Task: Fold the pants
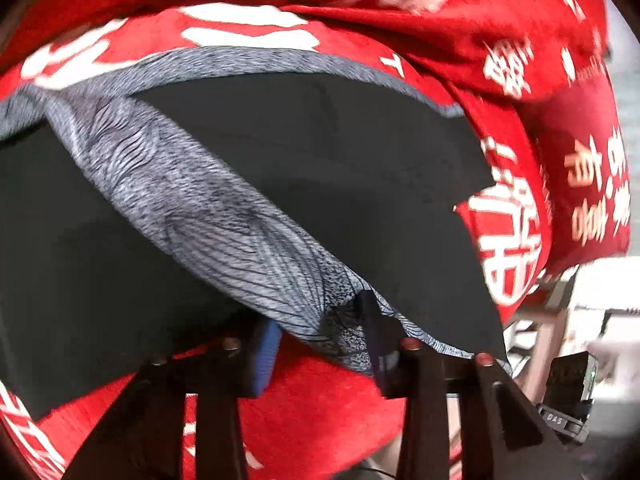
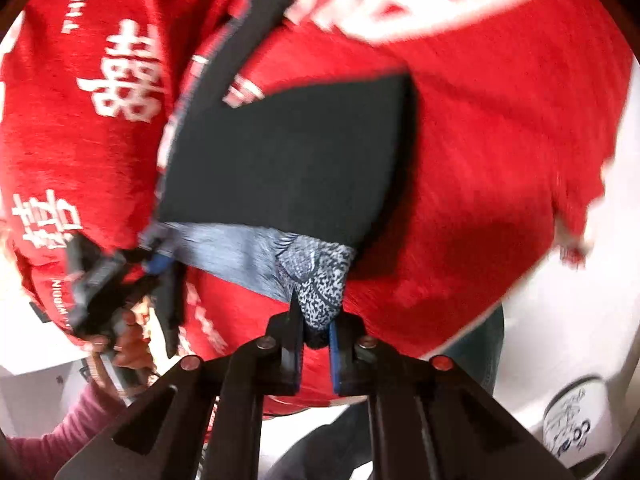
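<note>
We see the pants (image 2: 288, 160), black with a grey patterned band, lying on the red cloth (image 2: 500, 160). Our right gripper (image 2: 316, 336) is clamped on a bunched corner; our left gripper (image 1: 320, 332) pinches the band's edge between nearly closed jaws

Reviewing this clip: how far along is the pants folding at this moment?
Early stage. Done: the dark pants lie on the red cloth, and both ends of the patterned waistband are pinched. In hand: the right gripper is shut on a bunched end of it; the left gripper is closed on the band too. Left: no neat fold shows yet, and one leg still trails away, so the folding itself remains.
</note>
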Demonstrator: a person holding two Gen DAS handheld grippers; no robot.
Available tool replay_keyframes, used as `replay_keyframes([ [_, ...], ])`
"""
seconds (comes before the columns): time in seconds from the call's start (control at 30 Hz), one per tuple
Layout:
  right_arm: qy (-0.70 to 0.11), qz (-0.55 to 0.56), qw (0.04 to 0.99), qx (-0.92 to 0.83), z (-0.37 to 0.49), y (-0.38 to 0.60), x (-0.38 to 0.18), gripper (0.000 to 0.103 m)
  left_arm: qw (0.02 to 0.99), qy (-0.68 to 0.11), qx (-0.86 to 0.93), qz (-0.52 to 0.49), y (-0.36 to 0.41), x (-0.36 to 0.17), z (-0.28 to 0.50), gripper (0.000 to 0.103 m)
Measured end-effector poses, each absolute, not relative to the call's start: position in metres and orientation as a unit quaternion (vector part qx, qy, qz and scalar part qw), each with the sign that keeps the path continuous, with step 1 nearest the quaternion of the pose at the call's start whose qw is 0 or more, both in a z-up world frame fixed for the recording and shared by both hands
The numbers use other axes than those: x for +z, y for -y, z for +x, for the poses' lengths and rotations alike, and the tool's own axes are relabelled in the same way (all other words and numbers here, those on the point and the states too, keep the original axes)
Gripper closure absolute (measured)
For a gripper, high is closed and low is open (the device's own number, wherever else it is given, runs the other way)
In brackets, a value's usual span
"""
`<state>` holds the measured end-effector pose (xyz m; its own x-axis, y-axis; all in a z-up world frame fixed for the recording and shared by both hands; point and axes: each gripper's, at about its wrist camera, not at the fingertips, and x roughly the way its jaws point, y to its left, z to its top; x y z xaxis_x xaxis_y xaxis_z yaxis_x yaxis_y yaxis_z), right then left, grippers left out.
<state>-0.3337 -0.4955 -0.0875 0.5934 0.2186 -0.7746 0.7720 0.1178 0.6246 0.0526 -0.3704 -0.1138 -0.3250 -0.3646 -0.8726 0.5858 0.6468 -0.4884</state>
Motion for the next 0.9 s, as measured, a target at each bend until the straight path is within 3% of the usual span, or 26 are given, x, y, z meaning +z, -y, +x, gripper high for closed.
replay_keyframes([
  [0.3, -0.387, 0.555, 0.720, -0.152, -0.252, 0.637, -0.005, 0.093, 0.626, -0.670, -0.397, 0.034, 0.434, -0.071, 0.098, 0.064],
  [0.43, -0.421, 0.516, 0.734, -0.131, -0.191, 0.700, -0.007, 0.093, 0.659, -0.653, -0.370, 0.048, 0.468, -0.074, 0.125, 0.064],
  [0.5, -0.449, 0.500, 0.730, -0.127, -0.154, 0.732, -0.022, 0.093, 0.668, -0.653, -0.351, 0.070, 0.477, -0.078, 0.137, 0.055],
  [0.6, -0.492, 0.493, 0.706, -0.130, -0.121, 0.758, -0.052, 0.092, 0.676, -0.648, -0.336, 0.095, 0.481, -0.078, 0.143, 0.055],
  [0.7, -0.515, 0.490, 0.689, -0.142, -0.105, 0.768, -0.072, 0.083, 0.683, -0.643, -0.327, 0.114, 0.473, -0.074, 0.141, 0.055],
  [0.73, -0.517, 0.484, 0.691, -0.149, -0.104, 0.768, -0.073, 0.073, 0.683, -0.645, -0.321, 0.121, 0.468, -0.074, 0.139, 0.055],
  [0.8, -0.501, 0.484, 0.700, -0.156, -0.108, 0.771, -0.066, 0.063, 0.685, -0.643, -0.313, 0.138, 0.461, -0.074, 0.133, 0.055],
  [0.9, -0.474, 0.505, 0.705, -0.153, -0.133, 0.767, -0.053, 0.063, 0.691, -0.640, -0.291, 0.166, 0.446, -0.080, 0.120, 0.054],
])
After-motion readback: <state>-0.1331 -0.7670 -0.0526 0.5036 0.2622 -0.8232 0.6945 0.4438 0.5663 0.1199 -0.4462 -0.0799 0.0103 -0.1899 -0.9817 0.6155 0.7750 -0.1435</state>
